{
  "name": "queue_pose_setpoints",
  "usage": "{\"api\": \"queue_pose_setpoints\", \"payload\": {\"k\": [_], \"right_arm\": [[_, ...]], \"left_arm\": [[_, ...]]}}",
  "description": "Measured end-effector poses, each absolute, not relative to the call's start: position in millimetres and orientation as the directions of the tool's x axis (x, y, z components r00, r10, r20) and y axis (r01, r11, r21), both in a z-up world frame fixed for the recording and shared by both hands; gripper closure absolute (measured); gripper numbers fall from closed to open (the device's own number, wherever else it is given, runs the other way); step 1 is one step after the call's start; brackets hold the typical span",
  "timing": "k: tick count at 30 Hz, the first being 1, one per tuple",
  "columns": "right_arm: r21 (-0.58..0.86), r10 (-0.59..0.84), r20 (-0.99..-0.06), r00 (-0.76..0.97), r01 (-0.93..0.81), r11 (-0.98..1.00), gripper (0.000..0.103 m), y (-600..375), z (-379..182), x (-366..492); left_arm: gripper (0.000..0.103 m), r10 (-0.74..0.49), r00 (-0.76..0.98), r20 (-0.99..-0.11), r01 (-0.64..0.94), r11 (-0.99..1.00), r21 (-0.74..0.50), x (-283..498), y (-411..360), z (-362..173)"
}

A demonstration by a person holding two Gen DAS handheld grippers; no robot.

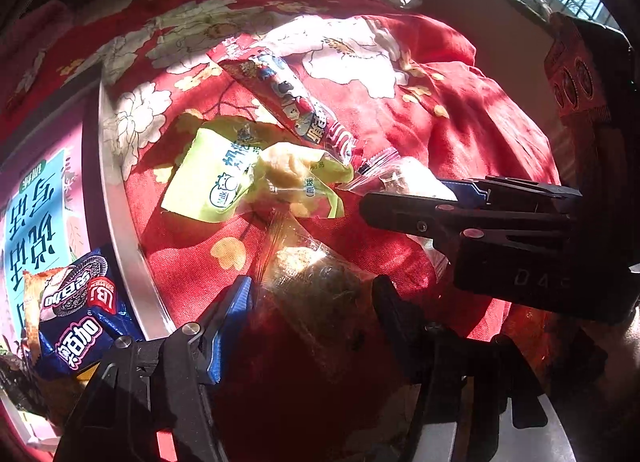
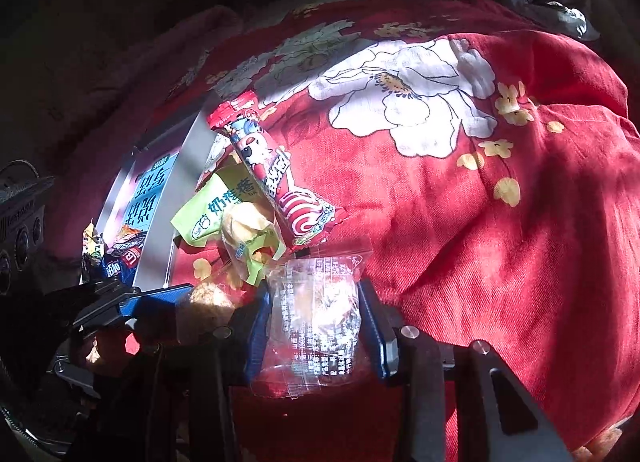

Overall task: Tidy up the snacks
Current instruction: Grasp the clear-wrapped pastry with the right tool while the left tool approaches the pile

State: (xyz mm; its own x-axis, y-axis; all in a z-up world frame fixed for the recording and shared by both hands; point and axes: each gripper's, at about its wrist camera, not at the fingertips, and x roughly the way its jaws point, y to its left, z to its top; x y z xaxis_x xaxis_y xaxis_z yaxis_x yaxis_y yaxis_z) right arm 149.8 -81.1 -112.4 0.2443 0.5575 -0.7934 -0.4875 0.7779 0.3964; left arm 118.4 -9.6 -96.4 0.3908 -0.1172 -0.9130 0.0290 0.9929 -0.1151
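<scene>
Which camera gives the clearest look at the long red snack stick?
The right wrist view: the long red snack stick lies lit and whole, overlapping the green packet. The left wrist view shows it too, but more glared and its lower end crowded.

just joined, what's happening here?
A person with two handheld grippers is sorting snacks on a red floral cloth. The right gripper is shut on a clear packet. The left gripper straddles another clear packet, grip unclear. A green packet and red stick lie loose beside a tray.
</scene>
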Motion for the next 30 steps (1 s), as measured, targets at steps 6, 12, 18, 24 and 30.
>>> {"api": "queue_pose_setpoints", "payload": {"k": [6, 12, 18, 24, 30], "right_arm": [[0.442, 0.615, -0.747, 0.253, -0.5, 0.744, 0.061, -83, -103, 145], [0.494, 0.677, -0.691, 0.253, -0.519, 0.698, 0.062, -84, -96, 140], [0.504, 0.695, -0.665, 0.273, -0.523, 0.688, 0.062, -88, -89, 138], [0.509, 0.703, -0.651, 0.287, -0.521, 0.684, 0.062, -90, -85, 137], [0.509, 0.707, -0.644, 0.291, -0.527, 0.681, 0.062, -91, -83, 137]], "left_arm": [[0.05, -0.14, 0.433, -0.891, 0.02, 0.989, -0.146, 116, -4, -90], [0.058, -0.169, 0.469, -0.867, -0.019, 0.979, -0.201, 110, 12, -74], [0.06, -0.207, 0.47, -0.858, -0.045, 0.965, -0.258, 106, 21, -72], [0.061, -0.238, 0.484, -0.842, -0.072, 0.948, -0.31, 100, 27, -67], [0.062, -0.223, 0.52, -0.824, -0.092, 0.945, -0.314, 94, 39, -51]]}}
